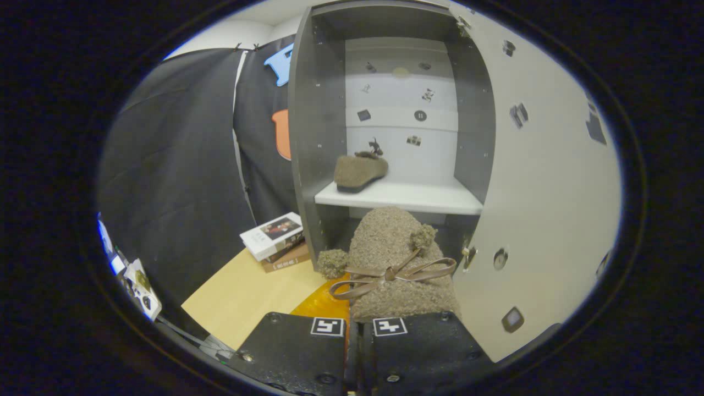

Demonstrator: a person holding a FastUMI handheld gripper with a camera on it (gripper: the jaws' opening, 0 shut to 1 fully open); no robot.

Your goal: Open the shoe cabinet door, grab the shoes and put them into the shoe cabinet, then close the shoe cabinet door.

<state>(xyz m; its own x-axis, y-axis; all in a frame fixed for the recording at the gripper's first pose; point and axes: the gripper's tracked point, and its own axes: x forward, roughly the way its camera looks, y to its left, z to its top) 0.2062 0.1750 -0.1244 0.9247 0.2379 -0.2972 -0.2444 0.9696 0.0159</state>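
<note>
Light wood tabletop, open grey shoe cabinet. Gripper fingers nearly together, clamping fuzzy tan slipper with brown bow just ahead. Matching slipper on white cabinet shelf.

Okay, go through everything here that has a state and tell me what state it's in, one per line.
Cabinet door: swung open.
Gripper: closed on the near slipper.
Near slipper: held, outside the cabinet.
Far slipper: resting on the white shelf.
Books: stacked, closed.

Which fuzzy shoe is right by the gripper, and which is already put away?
The shoe with the ribbon bow is held just ahead of the gripper. The other shoe sits on the cabinet's white shelf.
</note>
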